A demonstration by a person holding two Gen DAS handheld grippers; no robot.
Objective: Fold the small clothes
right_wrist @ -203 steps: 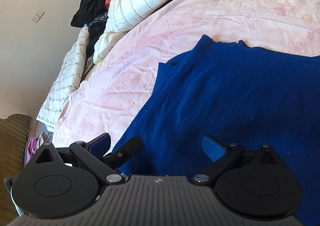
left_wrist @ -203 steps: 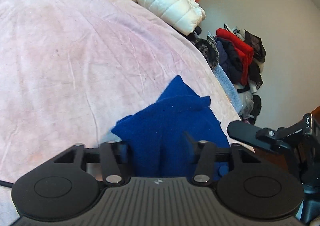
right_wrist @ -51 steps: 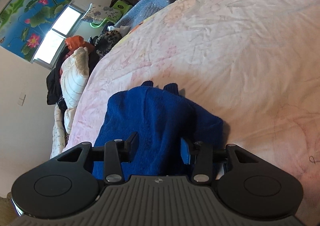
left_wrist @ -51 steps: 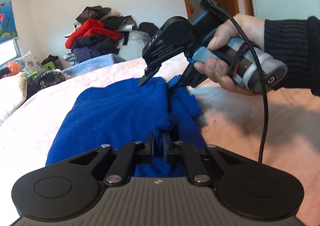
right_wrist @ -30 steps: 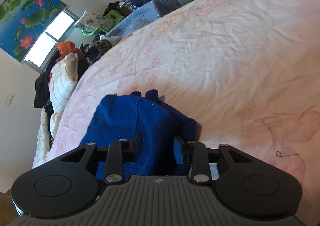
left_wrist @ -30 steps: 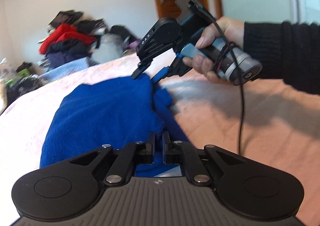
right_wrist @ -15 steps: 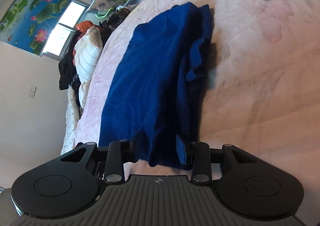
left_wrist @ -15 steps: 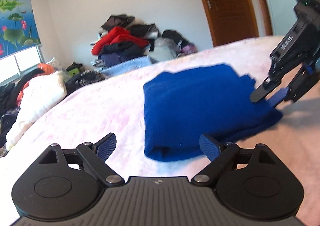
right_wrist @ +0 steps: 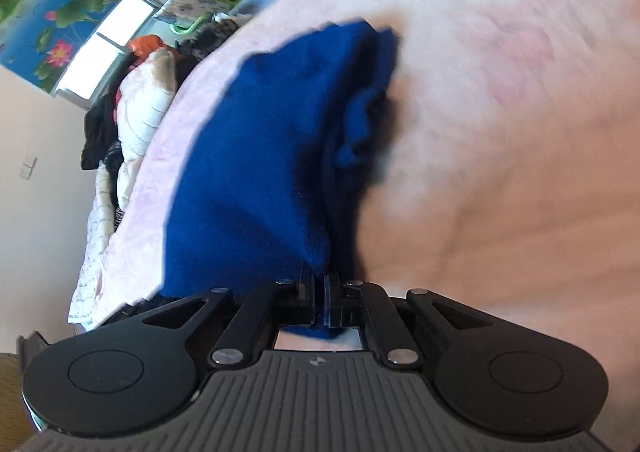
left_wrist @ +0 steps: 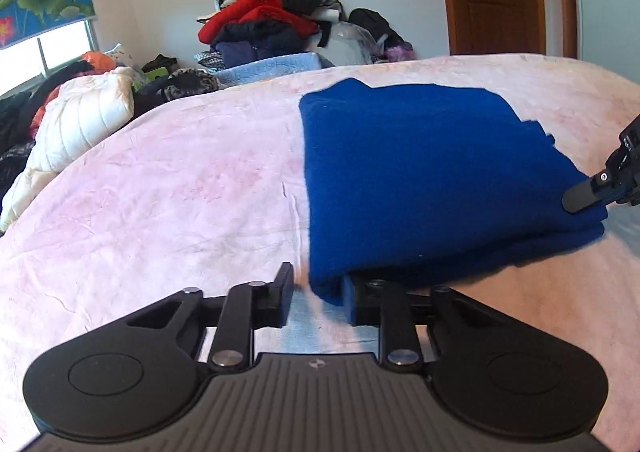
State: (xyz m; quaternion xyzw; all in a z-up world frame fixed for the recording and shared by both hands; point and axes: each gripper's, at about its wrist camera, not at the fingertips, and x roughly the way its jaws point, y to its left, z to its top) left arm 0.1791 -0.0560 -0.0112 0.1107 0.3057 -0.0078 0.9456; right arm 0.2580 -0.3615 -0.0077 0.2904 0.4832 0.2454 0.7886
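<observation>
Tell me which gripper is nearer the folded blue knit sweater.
Right. The right gripper is shut on the folded blue knit sweater's corner. The left gripper is open at its near edge, without gripping it.

Folded sweater [left_wrist: 424,167] on the bed [left_wrist: 160,187], clothes pile [left_wrist: 272,27] behind, padded jacket [left_wrist: 76,119] far left.

Blue sweater [left_wrist: 424,171]; pale pink bedspread [left_wrist: 160,187]; black tools.
</observation>
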